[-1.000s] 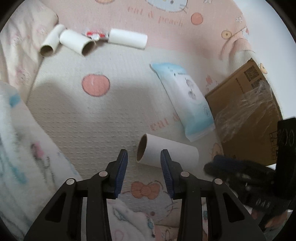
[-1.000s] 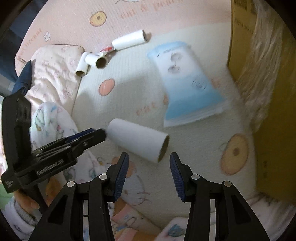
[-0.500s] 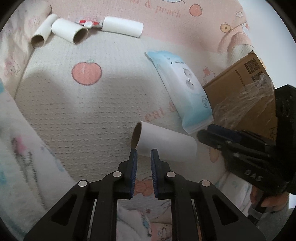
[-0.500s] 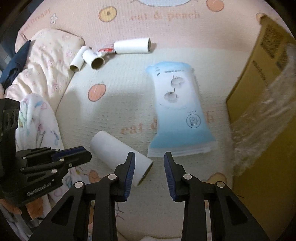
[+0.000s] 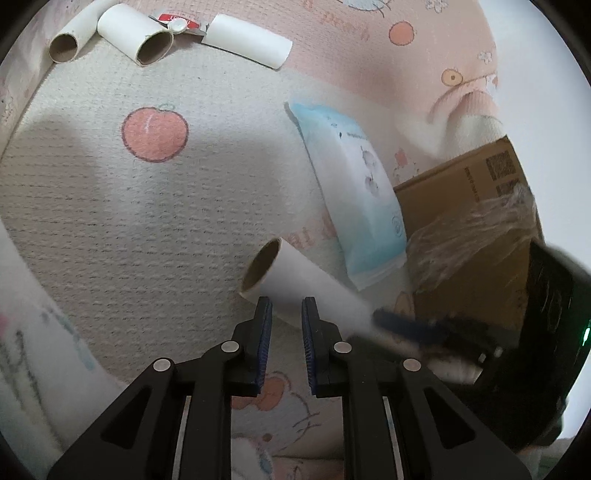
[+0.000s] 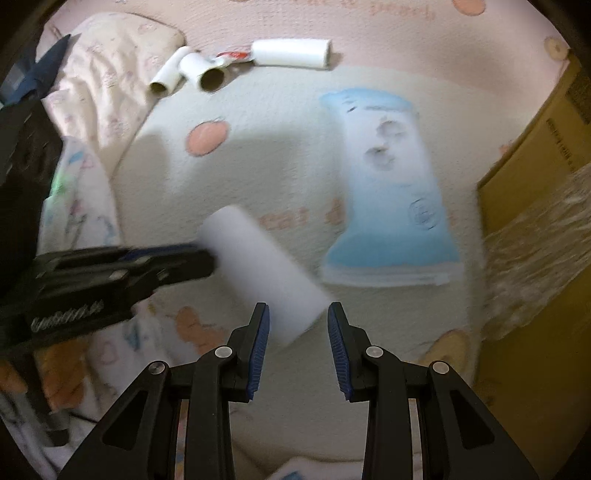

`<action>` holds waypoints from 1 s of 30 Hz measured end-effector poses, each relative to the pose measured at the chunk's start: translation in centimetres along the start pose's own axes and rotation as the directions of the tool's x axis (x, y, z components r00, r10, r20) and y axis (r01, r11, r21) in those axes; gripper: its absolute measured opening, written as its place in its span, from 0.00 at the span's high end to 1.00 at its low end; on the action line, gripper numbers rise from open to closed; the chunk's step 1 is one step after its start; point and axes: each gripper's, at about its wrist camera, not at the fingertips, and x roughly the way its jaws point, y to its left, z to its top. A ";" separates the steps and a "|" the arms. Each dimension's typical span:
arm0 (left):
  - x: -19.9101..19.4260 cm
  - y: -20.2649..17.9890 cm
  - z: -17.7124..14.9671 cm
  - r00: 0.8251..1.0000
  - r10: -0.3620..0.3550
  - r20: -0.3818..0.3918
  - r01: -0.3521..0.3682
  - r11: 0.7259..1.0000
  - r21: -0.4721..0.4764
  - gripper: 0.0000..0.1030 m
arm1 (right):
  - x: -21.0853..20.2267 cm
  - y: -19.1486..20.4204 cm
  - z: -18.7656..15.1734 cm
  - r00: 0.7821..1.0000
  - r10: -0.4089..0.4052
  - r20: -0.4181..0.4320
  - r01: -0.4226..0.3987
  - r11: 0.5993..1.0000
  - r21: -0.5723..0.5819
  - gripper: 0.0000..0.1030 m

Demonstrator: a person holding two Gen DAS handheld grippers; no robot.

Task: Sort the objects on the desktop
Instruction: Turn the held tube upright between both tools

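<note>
— item: paper tube [image 5: 295, 273]. place?
— near edge of the blanket [image 5: 147, 221], just beside the wipes pack [image 5: 362, 192]. lay flat a second ago; now seems tipped.
— jaws?
— both came in from wide. left gripper [image 5: 286, 310]: narrow, easing open, nothing between the pads. right gripper [image 6: 298, 317]: narrow at the tube's other end; whether it grips, cannot tell.
— meaning?
— pickup under way, i'd guess.

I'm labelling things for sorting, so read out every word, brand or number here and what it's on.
"eat", perhaps: pink lettering on blanket, blurred.
Cardboard box: printed line, code squares, too small.
Blue pack: print unreadable.
Red wrapper: print unreadable.
Left gripper, jaws opening, nothing clearly between them: white side lettering, blurred.
</note>
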 end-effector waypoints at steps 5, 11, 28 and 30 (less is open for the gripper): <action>0.4 0.5 0.6 0.999 -0.050 0.007 0.050 0.998 -0.043 0.78 | 0.9 1.3 -1.0 0.996 0.080 -0.040 -0.080 0.997 0.000 0.71; 1.1 1.6 1.6 0.994 -0.106 0.016 0.107 0.987 -0.122 0.76 | 0.9 2.9 -1.4 0.994 0.089 -0.059 -0.092 0.995 -0.042 0.71; 1.0 1.6 1.9 0.996 -0.091 0.021 0.093 0.989 -0.113 0.76 | -0.1 -1.9 0.1 0.996 -0.077 -0.052 0.082 0.990 0.115 0.71; 1.2 1.9 2.0 0.995 -0.102 0.017 0.103 0.987 -0.126 0.76 | 0.1 -1.5 -0.1 0.996 -0.069 -0.058 0.074 0.993 0.095 0.71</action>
